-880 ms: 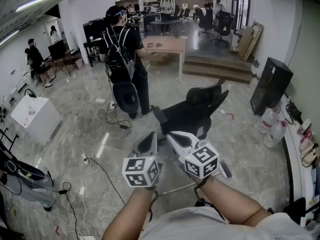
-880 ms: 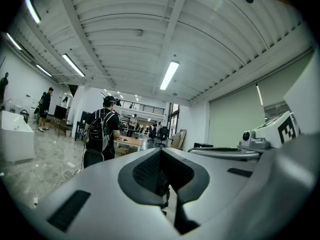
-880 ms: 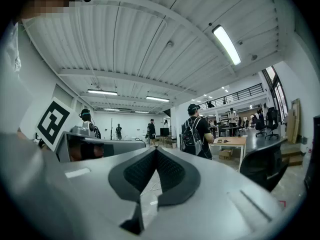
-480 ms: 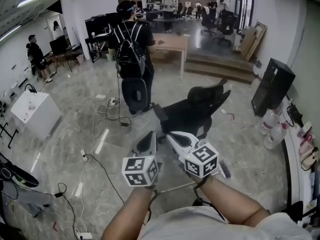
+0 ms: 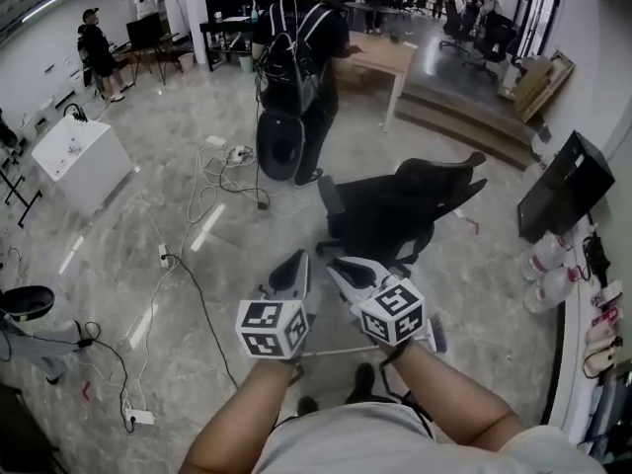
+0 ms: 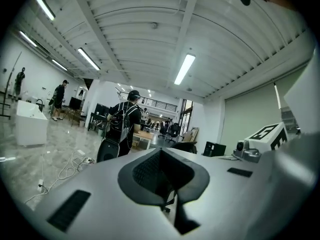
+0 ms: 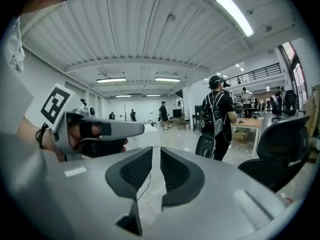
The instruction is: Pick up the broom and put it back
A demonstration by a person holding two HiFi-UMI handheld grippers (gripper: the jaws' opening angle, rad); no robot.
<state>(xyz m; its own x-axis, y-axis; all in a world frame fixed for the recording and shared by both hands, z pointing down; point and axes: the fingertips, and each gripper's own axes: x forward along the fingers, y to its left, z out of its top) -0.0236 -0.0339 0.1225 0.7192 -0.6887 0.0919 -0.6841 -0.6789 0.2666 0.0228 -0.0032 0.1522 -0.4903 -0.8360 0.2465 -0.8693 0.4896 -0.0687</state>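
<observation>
Both grippers are held side by side in front of my chest, pointing across the floor. My left gripper (image 5: 293,269) (image 6: 162,170) has its dark pads together with nothing in them. Beside it, my right gripper (image 5: 342,268) (image 7: 155,167) shows a narrow gap between its pads, and only floor shows through. A thin pale pole (image 5: 331,352) lies on the floor under the grippers, near my feet, with a dark end (image 5: 437,334) at the right. It may be the broom; I cannot tell for sure. Neither gripper touches it.
A black office chair (image 5: 405,210) lies tipped just ahead. A person with a backpack (image 5: 296,57) stands beyond it by a wooden table (image 5: 380,57). Cables (image 5: 197,225) trail across the floor at left, near a white box (image 5: 84,161). A black cabinet (image 5: 573,191) and water bottles (image 5: 548,270) line the right wall.
The head view has shifted forward and down: the chair and the person with the backpack sit higher and further right in it. Both grippers keep their place and jaw state.
</observation>
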